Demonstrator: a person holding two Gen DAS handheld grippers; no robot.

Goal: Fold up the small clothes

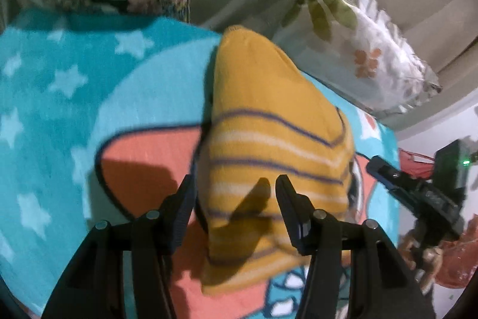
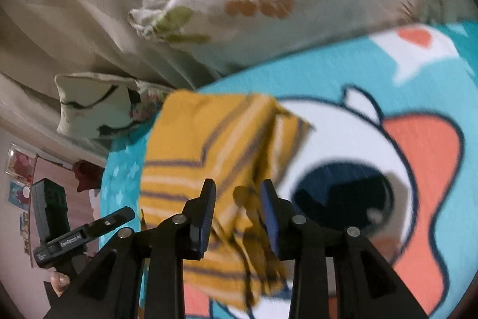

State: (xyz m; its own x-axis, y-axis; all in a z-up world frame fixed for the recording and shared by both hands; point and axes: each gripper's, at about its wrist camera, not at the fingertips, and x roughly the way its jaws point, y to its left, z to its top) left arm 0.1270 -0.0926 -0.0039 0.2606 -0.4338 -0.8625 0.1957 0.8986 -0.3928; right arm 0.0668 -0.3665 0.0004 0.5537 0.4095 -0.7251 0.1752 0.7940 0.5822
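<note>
- The yellow striped garment [image 1: 269,145] is lying on the blanket [image 1: 59,109], its long axis running away from the left gripper [image 1: 234,184] toward the pillows, narrowing to a blunt tip at the far end.
- In the right wrist view the same garment [image 2: 209,151] is lying bunched, with a loose flap hanging over its far right corner.
- The left gripper is standing open, its two black fingers straddling the near end of the cloth without pinching it.
- The right gripper [image 2: 237,189] is likewise spread apart, the rumpled near edge of the garment sitting between and under its fingers.
- The garment is a soft knit, mustard with thin dark and white stripes.
- The blanket is fleecy, teal with pale stars and a cartoon print.
- A floral pillow [image 1: 358,50] is resting beyond the blanket.
</note>
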